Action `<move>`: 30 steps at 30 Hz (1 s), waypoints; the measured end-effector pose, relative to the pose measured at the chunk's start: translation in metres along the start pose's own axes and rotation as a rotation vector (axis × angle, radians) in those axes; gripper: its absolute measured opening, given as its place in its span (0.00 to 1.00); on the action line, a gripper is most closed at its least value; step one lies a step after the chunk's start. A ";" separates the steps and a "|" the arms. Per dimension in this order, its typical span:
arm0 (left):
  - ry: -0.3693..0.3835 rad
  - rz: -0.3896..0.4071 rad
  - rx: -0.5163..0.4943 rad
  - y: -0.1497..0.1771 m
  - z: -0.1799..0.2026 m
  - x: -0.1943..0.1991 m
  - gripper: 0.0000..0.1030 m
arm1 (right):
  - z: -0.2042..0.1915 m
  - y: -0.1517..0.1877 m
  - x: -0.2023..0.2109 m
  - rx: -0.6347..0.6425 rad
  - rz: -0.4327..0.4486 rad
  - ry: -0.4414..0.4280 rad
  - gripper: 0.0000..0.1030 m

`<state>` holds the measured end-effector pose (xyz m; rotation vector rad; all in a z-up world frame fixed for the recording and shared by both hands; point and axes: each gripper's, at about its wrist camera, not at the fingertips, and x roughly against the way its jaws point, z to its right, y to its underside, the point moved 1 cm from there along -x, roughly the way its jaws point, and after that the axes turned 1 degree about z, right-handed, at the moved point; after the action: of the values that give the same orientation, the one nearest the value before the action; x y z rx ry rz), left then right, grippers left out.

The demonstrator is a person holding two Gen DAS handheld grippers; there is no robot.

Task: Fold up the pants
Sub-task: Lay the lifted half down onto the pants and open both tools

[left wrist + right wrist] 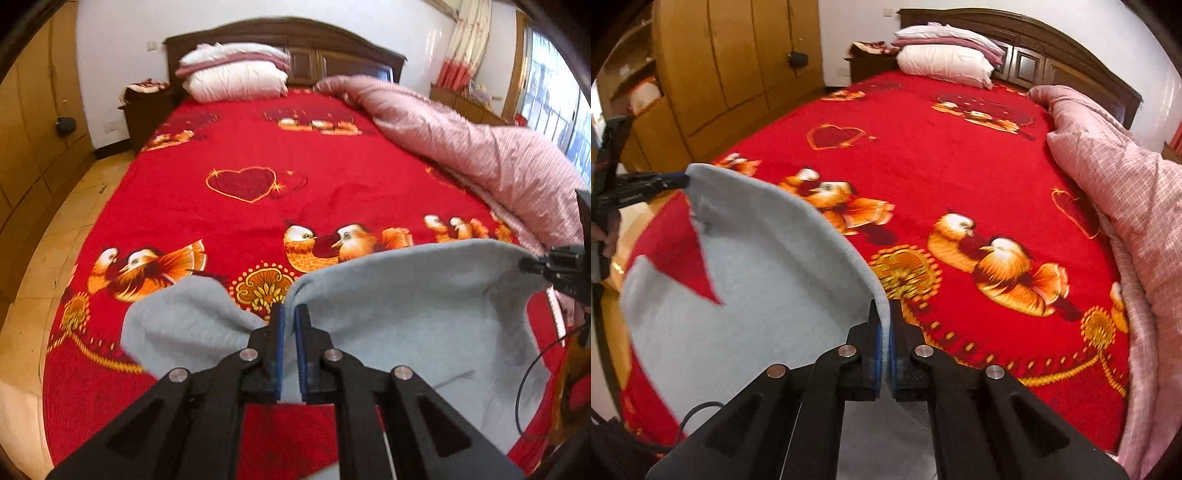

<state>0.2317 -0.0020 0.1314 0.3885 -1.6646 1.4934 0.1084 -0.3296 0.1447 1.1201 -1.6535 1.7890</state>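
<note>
The pants (424, 306) are light grey fleece, held up above the near end of a red bed. My left gripper (290, 314) is shut on one corner of their top edge. My right gripper (885, 317) is shut on the other corner; it also shows in the left wrist view (532, 265) at the far right. The left gripper shows in the right wrist view (677, 181) at the far left. The top edge stretches between them in a curve, and the cloth (746, 295) hangs down below. A second flap (184, 321) droops to the left.
The bed (332, 177) has a red cover with birds and hearts. A pink quilt (480, 155) is heaped along its right side. Pillows (236, 74) lie by the dark headboard. Wooden wardrobes (738, 66) and a tiled floor (55, 229) are on the left.
</note>
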 end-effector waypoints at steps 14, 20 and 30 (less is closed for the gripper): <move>-0.008 0.118 0.016 0.104 0.020 0.111 0.06 | -0.039 0.078 0.062 -0.030 0.004 -0.074 0.04; 0.028 0.135 0.092 0.160 0.017 0.130 0.06 | -0.054 0.113 0.072 -0.049 -0.012 -0.102 0.04; 0.035 0.095 0.161 0.234 0.022 0.132 0.05 | -0.073 0.173 0.047 -0.079 -0.100 -0.085 0.04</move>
<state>-0.0215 0.0734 0.0770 0.3720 -1.5595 1.7012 -0.0730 -0.2984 0.0832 1.2354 -1.6704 1.6204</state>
